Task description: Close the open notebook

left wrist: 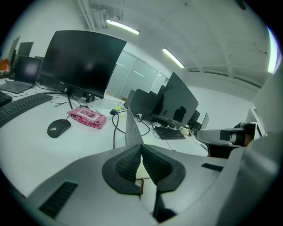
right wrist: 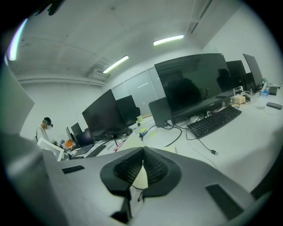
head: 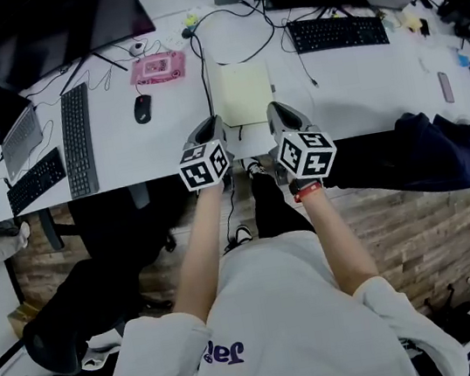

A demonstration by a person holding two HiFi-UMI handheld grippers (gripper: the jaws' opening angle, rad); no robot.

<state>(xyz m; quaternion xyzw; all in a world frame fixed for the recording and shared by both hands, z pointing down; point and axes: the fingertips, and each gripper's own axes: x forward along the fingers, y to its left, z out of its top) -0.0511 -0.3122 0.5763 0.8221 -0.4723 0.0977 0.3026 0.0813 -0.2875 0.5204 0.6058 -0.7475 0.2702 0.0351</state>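
The notebook (head: 243, 93) lies on the white desk (head: 360, 83) with a pale yellow page facing up. Its grey left cover (left wrist: 132, 127) stands nearly upright, and from above it shows only as a thin line. My left gripper (head: 210, 125) (left wrist: 141, 146) is shut on the near edge of that cover. At the notebook's near right corner my right gripper (head: 281, 112) (right wrist: 143, 150) has its jaws together, and the yellow page (right wrist: 140, 178) shows behind them. A thin cord hangs below the notebook's near edge.
A black mouse (head: 143, 109), a pink wipes pack (head: 158, 67) and a keyboard (head: 78, 138) lie left of the notebook. A black cable (head: 200, 64) runs along its left side. Another keyboard (head: 338, 32) and a phone (head: 446, 87) are to the right. A dark jacket (head: 441, 148) hangs over the desk edge.
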